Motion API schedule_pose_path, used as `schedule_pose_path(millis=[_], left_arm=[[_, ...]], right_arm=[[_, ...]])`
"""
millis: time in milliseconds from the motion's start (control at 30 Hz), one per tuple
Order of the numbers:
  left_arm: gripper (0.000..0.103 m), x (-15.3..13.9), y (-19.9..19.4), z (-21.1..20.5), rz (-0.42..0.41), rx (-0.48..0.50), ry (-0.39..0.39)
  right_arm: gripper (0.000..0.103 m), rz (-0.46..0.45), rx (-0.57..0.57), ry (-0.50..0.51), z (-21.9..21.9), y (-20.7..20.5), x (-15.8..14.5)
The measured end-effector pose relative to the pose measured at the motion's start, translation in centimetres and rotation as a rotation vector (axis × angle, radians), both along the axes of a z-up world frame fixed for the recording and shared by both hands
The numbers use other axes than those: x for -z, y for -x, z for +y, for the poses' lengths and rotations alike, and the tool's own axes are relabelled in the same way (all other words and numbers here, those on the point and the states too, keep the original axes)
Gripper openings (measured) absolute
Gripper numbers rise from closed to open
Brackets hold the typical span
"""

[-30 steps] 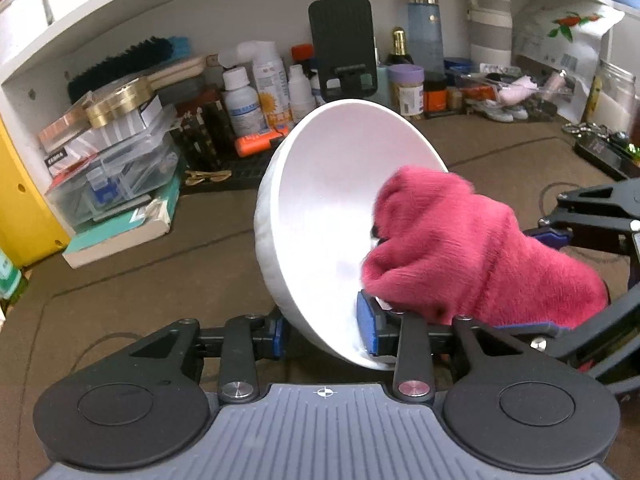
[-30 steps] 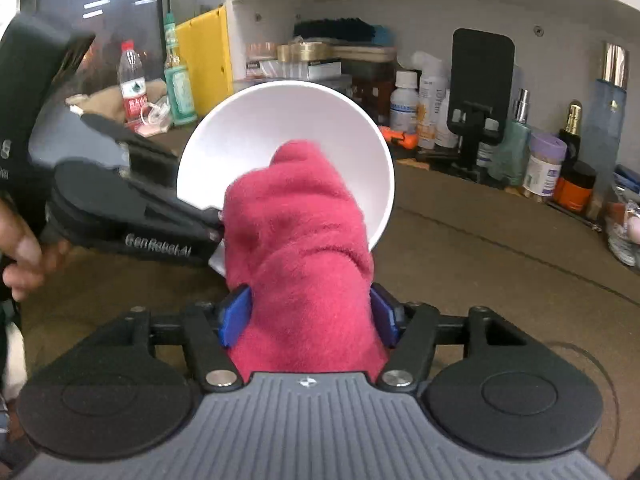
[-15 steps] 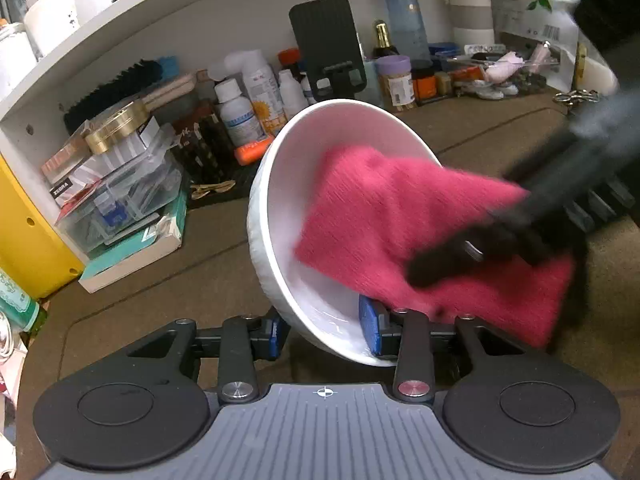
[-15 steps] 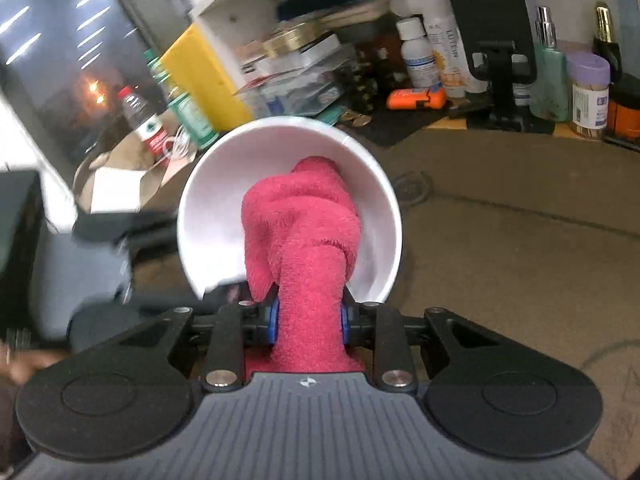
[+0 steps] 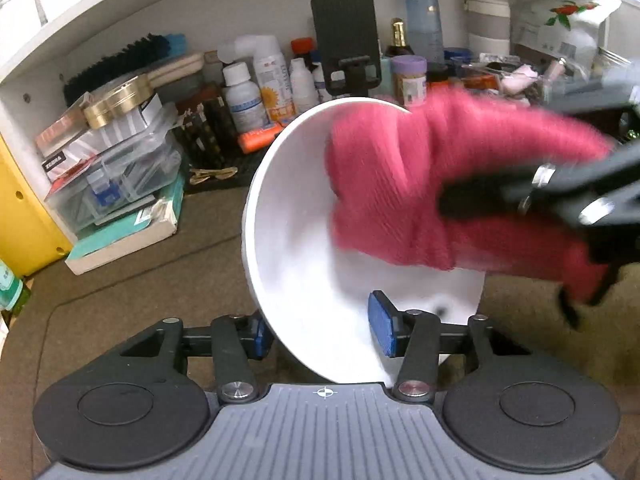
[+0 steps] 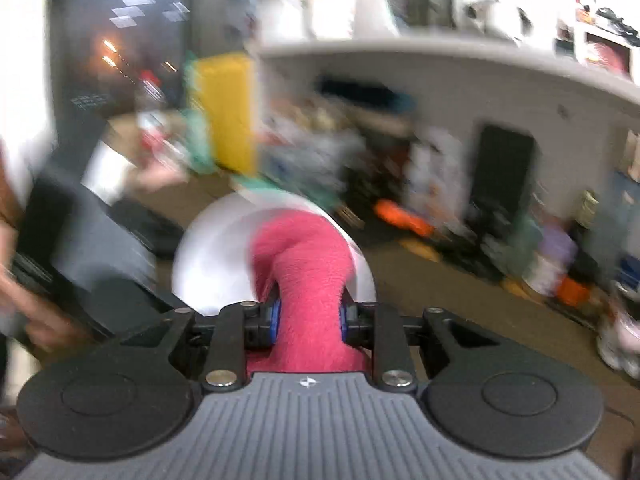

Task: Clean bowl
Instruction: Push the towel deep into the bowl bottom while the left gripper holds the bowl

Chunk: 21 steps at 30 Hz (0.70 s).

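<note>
Bowl [image 5: 296, 240]: centre frame, tilted, rim sitting between my left gripper [image 5: 320, 334] pads.
Left gripper: jaws opening now, grip loosening versus a second ago.
Right gripper [image 6: 308, 322]: closing, clenching red cloth [image 6: 308, 264].
Change: cloth sweeping up to the upper rim; I'm judging wiping nearly finished.

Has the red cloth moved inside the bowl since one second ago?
Yes. In the left wrist view the red cloth now lies higher in the white bowl, over its upper rim; earlier it sat low, by the blue pad.

Bright, fisheye-warped; right view motion-blurred
</note>
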<state>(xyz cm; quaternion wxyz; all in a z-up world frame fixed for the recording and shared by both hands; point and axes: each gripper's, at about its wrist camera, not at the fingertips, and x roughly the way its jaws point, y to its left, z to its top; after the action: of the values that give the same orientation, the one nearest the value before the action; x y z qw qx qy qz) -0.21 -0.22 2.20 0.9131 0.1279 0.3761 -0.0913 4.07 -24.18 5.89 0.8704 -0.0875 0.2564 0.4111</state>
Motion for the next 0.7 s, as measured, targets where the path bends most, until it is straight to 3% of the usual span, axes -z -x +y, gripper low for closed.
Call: schedule_pose_path(millis=[167, 300, 367, 400, 433, 500, 700], left_arm=[[0.061, 0.1, -0.2, -1.2, -0.009, -0.052, 0.04], [0.079, 0.7, -0.3, -1.8, -0.037, -0.153, 0.079], [0.08, 0.9, -0.3, -1.7, -0.046, -0.184, 0.114], [0.076, 1.0, -0.3, -1.7, -0.052, -0.193, 0.138], [0.057, 1.1, -0.3, -1.7, -0.056, -0.183, 0.159], [0.034, 1.0, -0.2, -1.9, -0.06, -0.165, 0.172], [0.031, 0.5, 0.6, -2.5, -0.06, -0.108, 0.123]], right_arm=[[0.024, 0.087, 0.049, -0.073, -2.1, -1.0, 2.0], [0.024, 0.148, 0.071, -0.144, -3.4, -1.2, 3.0], [0.024, 0.182, 0.079, -0.181, -3.9, -1.7, 3.5], [0.024, 0.19, 0.081, -0.19, -4.0, -2.0, 3.5], [0.024, 0.197, 0.083, -0.2, -4.2, -2.1, 3.6], [0.024, 0.191, 0.081, -0.194, -4.1, -1.8, 3.4], [0.024, 0.171, 0.089, -0.117, -3.1, -2.2, 1.6]])
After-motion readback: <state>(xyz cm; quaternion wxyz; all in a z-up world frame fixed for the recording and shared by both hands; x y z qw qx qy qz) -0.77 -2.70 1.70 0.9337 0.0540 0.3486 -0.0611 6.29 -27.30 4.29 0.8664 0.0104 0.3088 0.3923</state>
